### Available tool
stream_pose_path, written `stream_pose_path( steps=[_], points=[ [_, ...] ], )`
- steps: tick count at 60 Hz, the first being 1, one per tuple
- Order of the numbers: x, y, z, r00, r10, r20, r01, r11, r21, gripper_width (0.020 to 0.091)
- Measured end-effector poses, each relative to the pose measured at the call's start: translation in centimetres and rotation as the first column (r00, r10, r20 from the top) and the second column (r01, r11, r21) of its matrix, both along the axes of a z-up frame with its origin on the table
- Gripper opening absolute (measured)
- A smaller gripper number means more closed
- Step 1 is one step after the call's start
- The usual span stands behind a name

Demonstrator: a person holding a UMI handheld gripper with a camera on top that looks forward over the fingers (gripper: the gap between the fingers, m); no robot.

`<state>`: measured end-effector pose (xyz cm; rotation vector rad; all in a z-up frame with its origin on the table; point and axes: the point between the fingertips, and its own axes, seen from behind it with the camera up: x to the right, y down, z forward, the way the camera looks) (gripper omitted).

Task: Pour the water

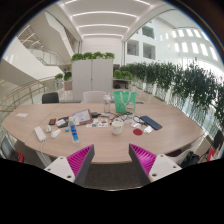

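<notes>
Gripper (112, 163) hanging above worktop (150, 138), jaws standing wide, holding nothing; green cup (123, 101) sitting far beyond.

**The tool's two fingers**

The tool (112, 160) shows as two fingers (72, 165) with white outer shells, blocky and angular. Each carries a bright magenta pad (143, 158) on its inner face, wedge-shaped and finely ribbed. The jaws stand apart, a wide gap between them

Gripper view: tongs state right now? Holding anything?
Tongs: open, holding nothing. Pink pads stand well apart with only empty space between them; the table and its clutter lie beyond the fingertips.
</notes>
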<state>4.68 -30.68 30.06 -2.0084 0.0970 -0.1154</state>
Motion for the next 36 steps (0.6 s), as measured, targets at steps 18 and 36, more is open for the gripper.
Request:
stream_pose_path(
  steps=[18,36],
  points=[
    [-2.4,4.9,-0.1,0.99,0.13,0.047,-0.133,0.987,0.091,0.0786],
    [-7.8,16.7,-10.9,0.963,0.268,-0.017,-0.263,0.955,0.14,0.0789]
  ],
)
